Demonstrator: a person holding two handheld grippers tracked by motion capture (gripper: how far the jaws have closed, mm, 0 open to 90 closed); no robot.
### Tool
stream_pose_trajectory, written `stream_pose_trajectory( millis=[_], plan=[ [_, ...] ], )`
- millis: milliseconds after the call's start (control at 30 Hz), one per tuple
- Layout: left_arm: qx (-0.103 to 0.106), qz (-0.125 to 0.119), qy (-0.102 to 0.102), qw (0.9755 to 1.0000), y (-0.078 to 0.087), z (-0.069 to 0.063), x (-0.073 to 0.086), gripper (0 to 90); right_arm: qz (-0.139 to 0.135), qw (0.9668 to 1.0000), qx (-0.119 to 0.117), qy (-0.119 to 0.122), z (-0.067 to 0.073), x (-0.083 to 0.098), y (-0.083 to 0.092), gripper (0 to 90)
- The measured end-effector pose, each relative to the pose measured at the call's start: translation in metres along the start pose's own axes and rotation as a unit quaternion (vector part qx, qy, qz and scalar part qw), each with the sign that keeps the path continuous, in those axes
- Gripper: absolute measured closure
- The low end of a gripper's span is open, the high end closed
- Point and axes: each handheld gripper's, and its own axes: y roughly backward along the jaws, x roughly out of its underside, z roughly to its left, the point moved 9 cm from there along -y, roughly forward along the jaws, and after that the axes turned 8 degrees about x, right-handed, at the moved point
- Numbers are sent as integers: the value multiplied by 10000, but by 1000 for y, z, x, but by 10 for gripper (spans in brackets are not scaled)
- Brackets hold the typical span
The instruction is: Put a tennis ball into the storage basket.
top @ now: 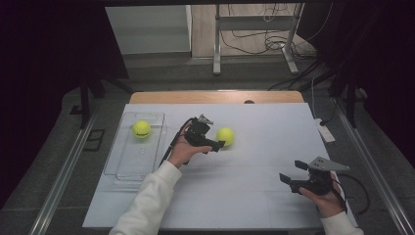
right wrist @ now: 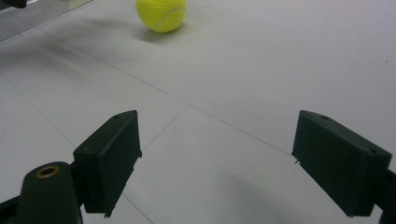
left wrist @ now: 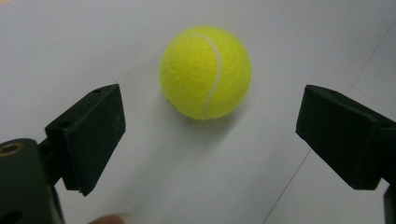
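Two balls: both yellow tennis balls, one loose on the table, one in the tray.
Loose ball (top: pixel 225 136): sits on the white table top, near its middle, just past the tips of your left gripper. In the left gripper view it lies ahead of the two jaws, not between them, touching neither.
Second ball (top: pixel 142 129): rests in the far end of the clear tray, well apart from the loose one.
One tray (top: pixel 128 169): clear plastic, flat on the left side of the table, one ball inside.
Two grippers: one in each of your hands.
Left gripper (top: pixel 217 145): jaws spread wide, nothing clamped; black pads stand well to either side of the view with the ball beyond them. Tips point at the loose ball, just beside it.
Right gripper (top: pixel 290 172): jaws also wide apart, nothing in them; bare table under them in the right gripper view. It sits low at the near right of the table, well apart from both balls.
One table (top: pixel 274 122): white sheet over a wooden top, wood edge visible at the far side.
Your sleeves: white, both forearms enter from the near edge.
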Motion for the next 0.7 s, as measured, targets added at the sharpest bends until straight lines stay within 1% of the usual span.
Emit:
stream_pose_trajectory(
  millis=[300, 467, 700],
  plan=[
    [-31, 20, 53, 10000, -2, 3, -3, 89, 38, 10000, 10, 11, 0, 1, -2, 152],
    [-24, 59, 67, 10000, -8, 4, -4, 88, 37, 10000, 13, 5, 0, 1, -1, 152],
    [14, 137, 128, 9998, -23, 7, -5, 84, 44, 10000, 12, 1, -1, 2, -1, 152]
  ],
)
